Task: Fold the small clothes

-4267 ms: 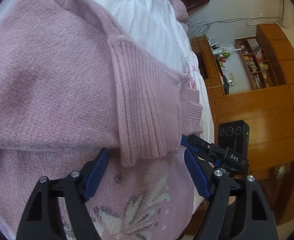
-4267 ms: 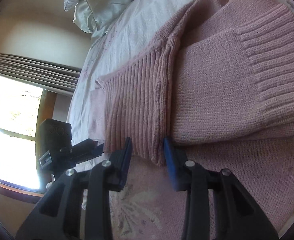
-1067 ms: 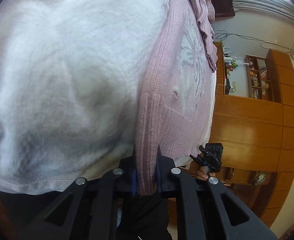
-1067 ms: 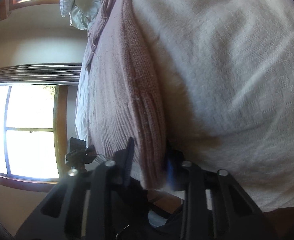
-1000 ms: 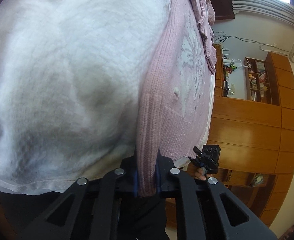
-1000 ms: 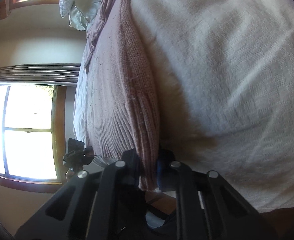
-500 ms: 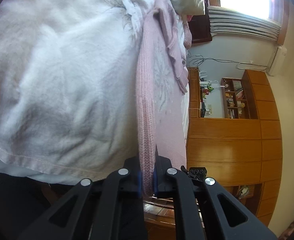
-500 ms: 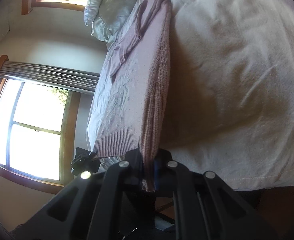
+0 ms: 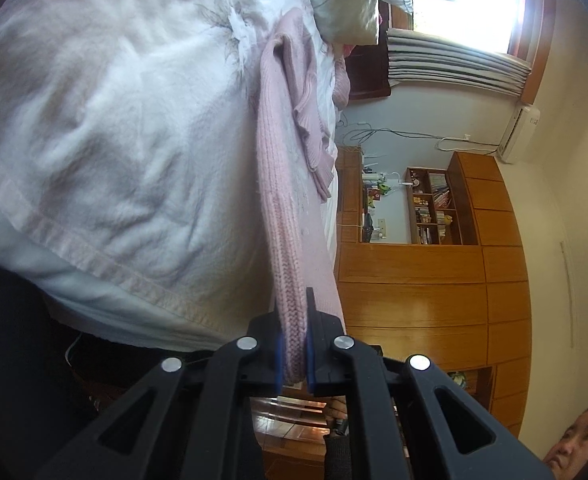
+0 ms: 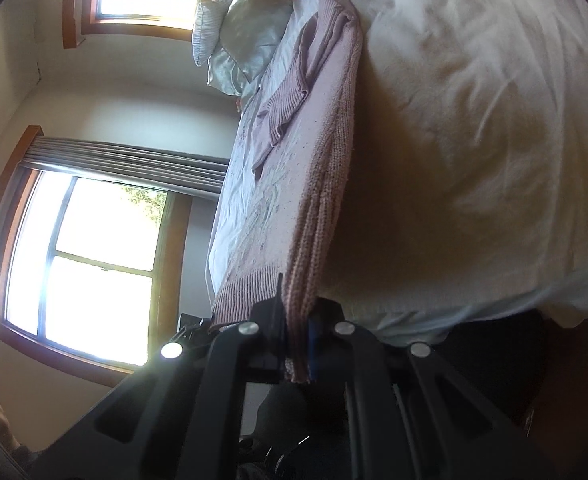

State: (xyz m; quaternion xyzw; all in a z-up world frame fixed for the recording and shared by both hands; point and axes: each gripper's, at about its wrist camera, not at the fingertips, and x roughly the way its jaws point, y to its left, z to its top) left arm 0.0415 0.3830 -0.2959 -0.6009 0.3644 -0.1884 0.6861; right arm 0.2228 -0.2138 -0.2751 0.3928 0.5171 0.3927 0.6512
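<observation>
A pink knit sweater (image 9: pixel 281 184) with its sleeves folded across the front is lifted by its ribbed hem off the white bedspread (image 9: pixel 113 128). My left gripper (image 9: pixel 294 344) is shut on one hem corner. In the right wrist view the same sweater (image 10: pixel 294 184) stretches away toward the pillows, and my right gripper (image 10: pixel 296 340) is shut on the other hem corner. The far shoulder end still rests on the bed. The hem hangs taut between both grippers, past the bed's near edge.
Pillows (image 10: pixel 249 40) lie at the head of the bed. Wooden cabinets with shelves (image 9: pixel 434 240) line one wall. Windows with blinds (image 10: pixel 93 240) fill the other side. A person's face shows at the left wrist view's lower right corner (image 9: pixel 574 440).
Both grippers closed on the sweater's hem about a second ago and have since lifted and pulled it back from the bed. More of the room and bed edge now shows.
</observation>
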